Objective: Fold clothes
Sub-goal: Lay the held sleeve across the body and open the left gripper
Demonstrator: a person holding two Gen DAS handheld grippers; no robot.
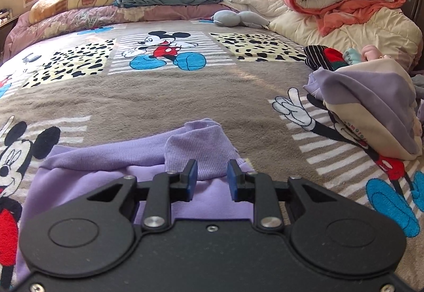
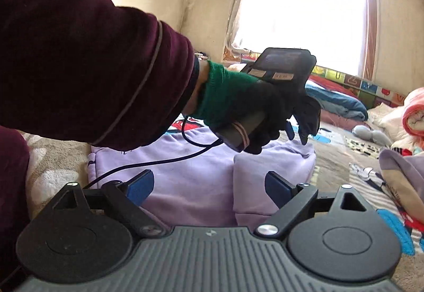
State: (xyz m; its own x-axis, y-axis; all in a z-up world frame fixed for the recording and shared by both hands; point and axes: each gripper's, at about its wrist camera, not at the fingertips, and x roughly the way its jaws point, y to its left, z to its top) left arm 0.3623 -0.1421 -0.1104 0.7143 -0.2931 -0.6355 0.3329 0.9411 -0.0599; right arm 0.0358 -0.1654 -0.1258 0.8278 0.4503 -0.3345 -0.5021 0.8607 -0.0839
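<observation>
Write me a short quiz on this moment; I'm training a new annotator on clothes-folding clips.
1. True or false: the right gripper is clamped on a fold of the purple sweatshirt.
2. In the left wrist view, where is the pile of unfolded clothes? A) on the bed, to the right of the sweatshirt; B) on top of the sweatshirt; C) on the floor.
3. What colours is the glove on the left hand?

Key: 1. False; its jaws stand wide apart with nothing between them. 2. A. 3. Black with a green cuff.
</observation>
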